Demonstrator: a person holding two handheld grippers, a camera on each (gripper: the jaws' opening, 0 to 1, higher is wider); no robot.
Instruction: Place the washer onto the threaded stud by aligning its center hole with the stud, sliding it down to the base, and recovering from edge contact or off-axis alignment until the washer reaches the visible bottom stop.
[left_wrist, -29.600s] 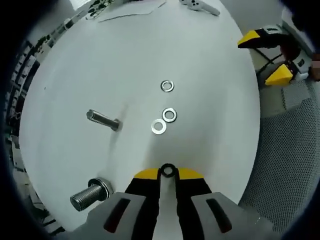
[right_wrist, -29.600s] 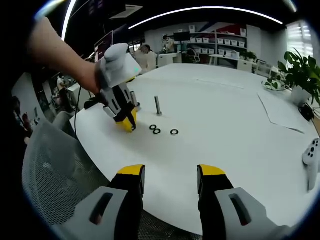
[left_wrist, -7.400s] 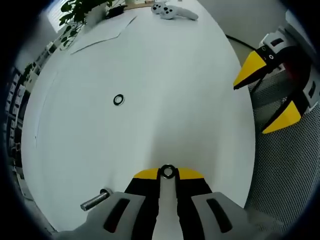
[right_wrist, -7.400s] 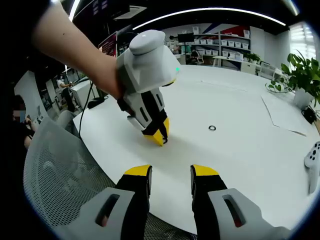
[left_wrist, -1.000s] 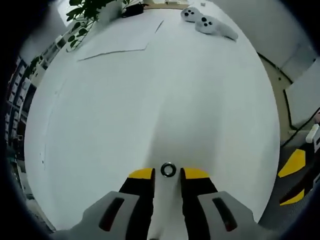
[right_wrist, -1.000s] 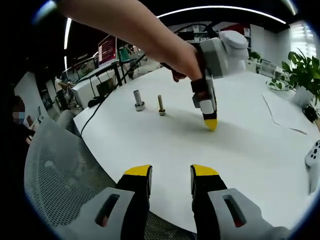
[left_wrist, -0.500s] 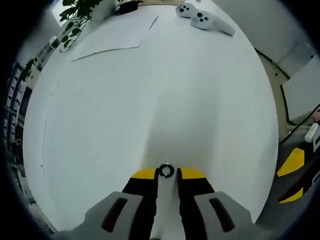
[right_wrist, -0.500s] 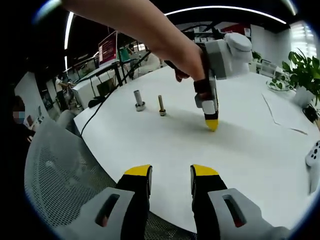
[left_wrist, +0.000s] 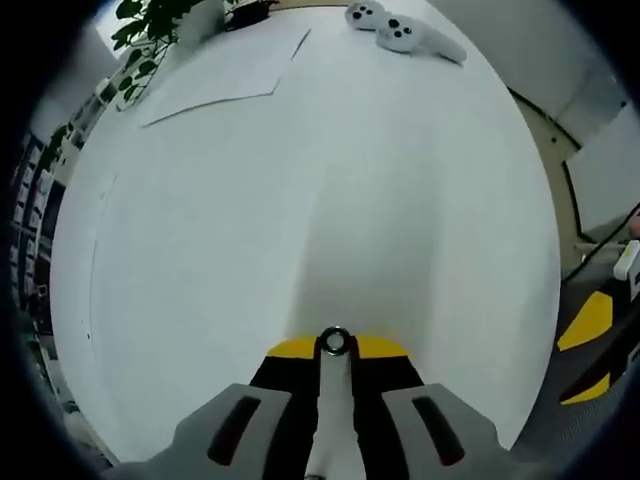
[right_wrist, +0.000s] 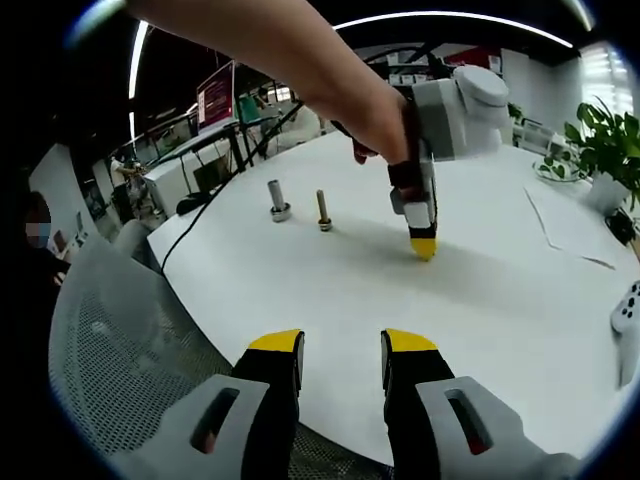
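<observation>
Washer pinched in my left tool, two studs upright well off on the surface.

Washer (left_wrist: 335, 343): small dark metal ring, center hole facing my left gripper view, clamped edge-on between the yellow tips of the left tool (left_wrist: 335, 347), right down at the white surface (left_wrist: 300, 200). From my right gripper view the washer is too small to make out at that tool's tip (right_wrist: 424, 247). Thicker stud (right_wrist: 276, 198) stands upright with a wide ring at its base; thin stud (right_wrist: 323, 211) stands upright just beside it. Both well apart from the washer.
</observation>
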